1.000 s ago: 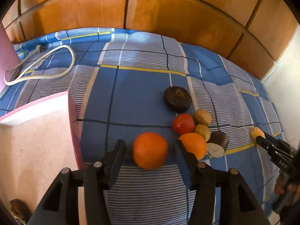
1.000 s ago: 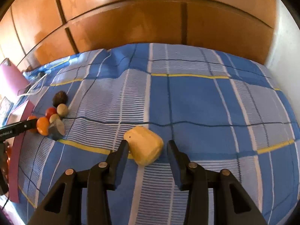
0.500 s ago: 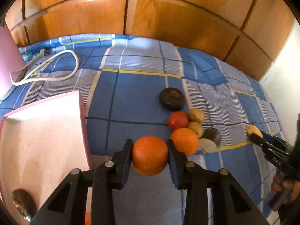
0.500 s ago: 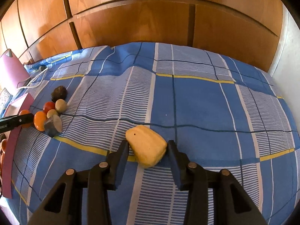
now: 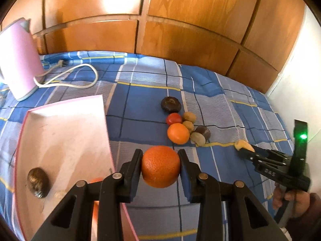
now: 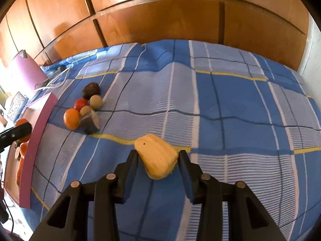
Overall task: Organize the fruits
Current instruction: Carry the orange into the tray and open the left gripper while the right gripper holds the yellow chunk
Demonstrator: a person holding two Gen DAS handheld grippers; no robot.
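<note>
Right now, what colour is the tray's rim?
Pink; the tray rim shows best in the left wrist view.

An orange fruit (image 5: 95,180) inside the pink tray (image 5: 66,140) shows only as a sliver behind the left gripper (image 5: 160,167), whose arms also cover the tray's near edge. The pink kettle (image 5: 17,60) at the bedspread's far left corner is cut by the frame edge. In the right wrist view, the tray's wall (image 6: 38,140) hides most of its contents, and whether the yellow fruit (image 6: 157,158) touches both pads cannot be told.
</note>
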